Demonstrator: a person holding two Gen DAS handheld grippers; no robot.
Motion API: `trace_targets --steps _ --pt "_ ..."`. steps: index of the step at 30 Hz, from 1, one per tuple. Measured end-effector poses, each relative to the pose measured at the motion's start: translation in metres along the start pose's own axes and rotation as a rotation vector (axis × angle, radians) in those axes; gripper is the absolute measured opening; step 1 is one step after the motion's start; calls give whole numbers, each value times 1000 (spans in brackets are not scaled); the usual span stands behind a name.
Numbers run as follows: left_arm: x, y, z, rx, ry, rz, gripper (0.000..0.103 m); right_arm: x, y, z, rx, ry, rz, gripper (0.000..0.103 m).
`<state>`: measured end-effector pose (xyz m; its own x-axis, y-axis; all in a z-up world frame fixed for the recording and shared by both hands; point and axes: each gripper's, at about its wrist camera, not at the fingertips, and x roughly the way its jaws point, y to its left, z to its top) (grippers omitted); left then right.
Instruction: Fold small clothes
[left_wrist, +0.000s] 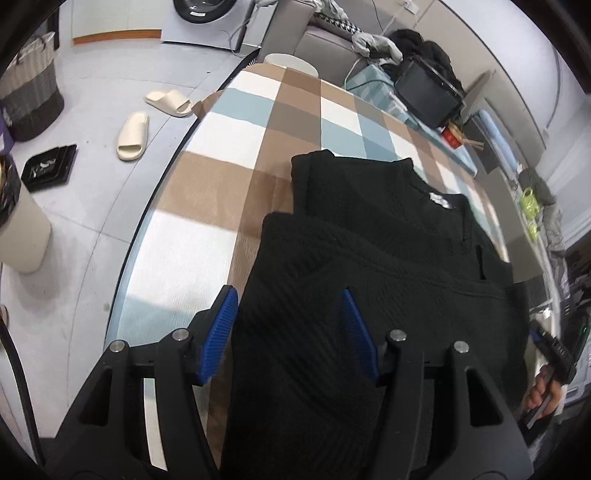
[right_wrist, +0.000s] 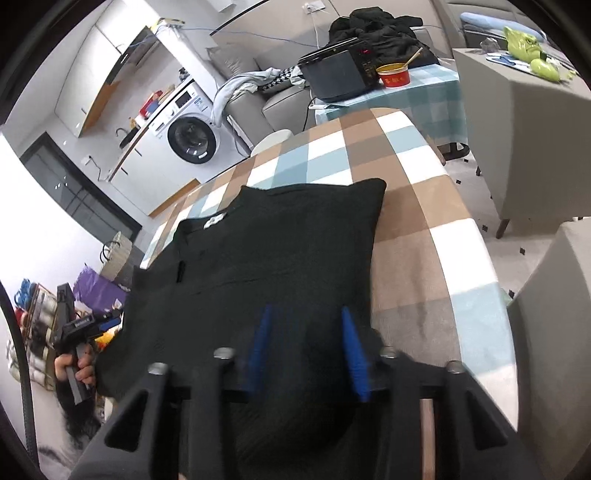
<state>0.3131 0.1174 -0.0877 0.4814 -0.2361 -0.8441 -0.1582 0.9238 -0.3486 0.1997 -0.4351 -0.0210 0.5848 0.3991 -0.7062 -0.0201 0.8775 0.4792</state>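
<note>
A black textured garment (left_wrist: 373, 266) lies flat on the checked tablecloth (left_wrist: 236, 122), collar and white label (left_wrist: 439, 199) at the far end. My left gripper (left_wrist: 290, 297) is open, its blue fingers spread over the garment's near left part. In the right wrist view the same garment (right_wrist: 280, 251) shows with its label (right_wrist: 214, 221) at the left. My right gripper (right_wrist: 304, 314) is open above the garment's near right part. Each view shows the other gripper held in a hand at the frame's edge.
The checked tablecloth (right_wrist: 424, 206) covers the table. A black appliance (right_wrist: 336, 74) and a red bowl (right_wrist: 395, 75) stand on a side table beyond. Two slippers (left_wrist: 147, 122), a basket (left_wrist: 33, 92) and a bin (left_wrist: 22, 229) are on the floor left. A grey chair (right_wrist: 554, 295) stands right.
</note>
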Motion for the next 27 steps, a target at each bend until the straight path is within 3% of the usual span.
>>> trace_targets --steps 2,5,8,9,11,13,20,26,27 --pt "9 -3 4 16 14 25 56 11 -4 7 16 8 -20 42" --pt "21 -10 7 53 17 55 56 30 -13 18 67 39 -148 42" --pt "26 -15 9 78 3 60 56 37 -19 22 87 36 -153 40" --pt "27 -15 9 74 2 57 47 39 -18 23 79 34 -158 36" --pt "28 -15 9 71 7 17 23 41 -12 24 35 27 -171 15" --pt "23 -20 7 86 -23 5 15 35 -4 22 0 -6 -177 8" --pt "-22 -38 -12 125 -170 11 12 -13 25 12 -85 -179 -127 6" --pt "-31 -36 -19 110 -181 25 12 -15 31 10 -83 -183 -147 6" --pt "-34 -35 -19 105 -192 22 8 -14 31 9 -76 -185 -141 6"
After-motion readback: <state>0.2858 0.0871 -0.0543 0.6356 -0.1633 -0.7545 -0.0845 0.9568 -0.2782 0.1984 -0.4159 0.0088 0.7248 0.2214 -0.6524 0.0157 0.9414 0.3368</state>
